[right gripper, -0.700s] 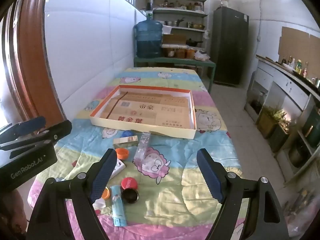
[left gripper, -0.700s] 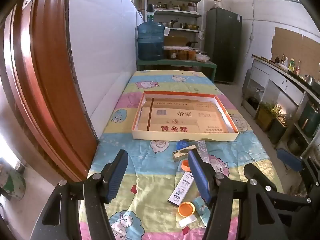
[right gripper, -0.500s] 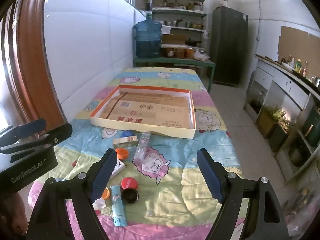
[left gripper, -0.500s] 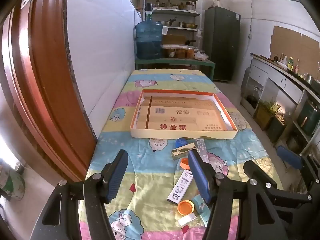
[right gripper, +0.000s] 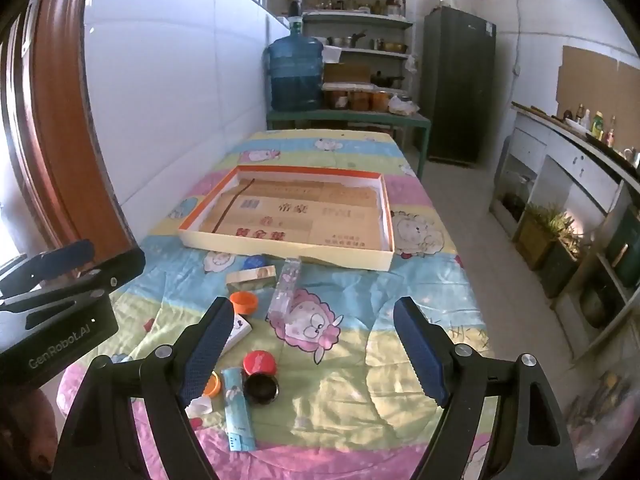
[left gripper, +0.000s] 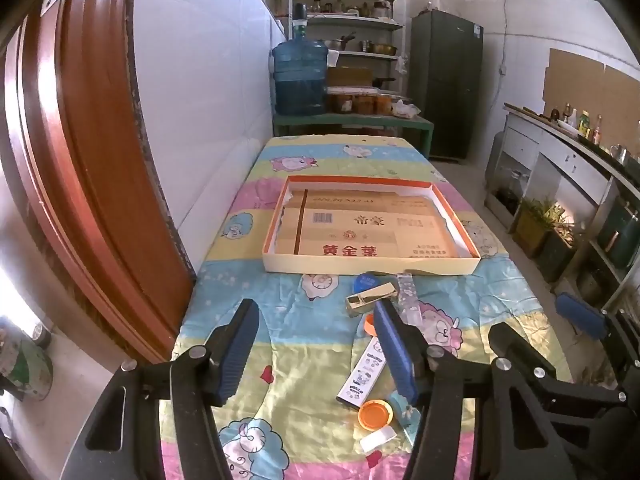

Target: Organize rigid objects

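Observation:
A shallow cardboard tray (left gripper: 276, 240) (right gripper: 288, 246) with an orange rim lies on the patterned tablecloth. In front of it lie a gold box (left gripper: 370, 299) (right gripper: 251, 278), a blue cap (right gripper: 255, 261), a clear tube (right gripper: 285, 288), an orange cap (right gripper: 244, 302), a white Hello Kitty box (left gripper: 362, 378), a red cap (right gripper: 260, 362), a black lid (right gripper: 261, 387), and a blue tube (right gripper: 237, 408). My left gripper (left gripper: 316, 348) is open and empty above the near cloth. My right gripper (right gripper: 312, 348) is open and empty, above and right of the small items.
A white tiled wall and a brown door frame (left gripper: 80, 160) run along the left. A blue water jug (right gripper: 295, 74) stands on a green bench behind the table, with shelves and a dark fridge (right gripper: 456, 84). A counter (right gripper: 580, 168) lines the right.
Both grippers have drawn back slightly; the tray and items sit a little farther up in the views. Both jaws stay open.

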The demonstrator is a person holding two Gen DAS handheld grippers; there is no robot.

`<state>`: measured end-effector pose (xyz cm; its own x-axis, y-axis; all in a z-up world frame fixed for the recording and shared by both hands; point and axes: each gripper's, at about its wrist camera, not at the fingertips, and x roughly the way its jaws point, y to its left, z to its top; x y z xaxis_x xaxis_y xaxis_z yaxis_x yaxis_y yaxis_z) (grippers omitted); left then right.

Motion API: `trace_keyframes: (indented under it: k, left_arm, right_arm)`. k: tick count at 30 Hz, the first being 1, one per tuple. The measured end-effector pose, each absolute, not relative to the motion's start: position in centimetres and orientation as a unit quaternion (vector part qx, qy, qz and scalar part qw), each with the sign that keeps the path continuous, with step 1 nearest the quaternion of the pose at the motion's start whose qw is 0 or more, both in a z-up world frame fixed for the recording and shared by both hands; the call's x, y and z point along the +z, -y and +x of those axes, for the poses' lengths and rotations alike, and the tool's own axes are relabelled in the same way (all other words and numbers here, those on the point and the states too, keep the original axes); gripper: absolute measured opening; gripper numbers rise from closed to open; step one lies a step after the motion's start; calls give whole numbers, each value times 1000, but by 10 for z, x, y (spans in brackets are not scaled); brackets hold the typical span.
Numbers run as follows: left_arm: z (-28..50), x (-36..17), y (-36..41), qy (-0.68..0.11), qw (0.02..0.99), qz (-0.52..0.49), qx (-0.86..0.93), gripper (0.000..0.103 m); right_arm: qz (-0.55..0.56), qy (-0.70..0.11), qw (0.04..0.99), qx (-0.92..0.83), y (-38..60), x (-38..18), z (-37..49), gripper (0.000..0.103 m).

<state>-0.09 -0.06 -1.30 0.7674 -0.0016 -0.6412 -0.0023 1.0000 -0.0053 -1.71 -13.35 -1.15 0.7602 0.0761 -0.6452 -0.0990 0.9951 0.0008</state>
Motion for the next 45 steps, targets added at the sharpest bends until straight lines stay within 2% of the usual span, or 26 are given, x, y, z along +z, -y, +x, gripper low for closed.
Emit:
trace_keyframes:
  k: [45]
  left_arm:
    - [7, -20, -8, -352, 936, -13, 9, 60]
  right_arm:
    - [-16, -361, 931, 51, 127, -29, -8, 83]
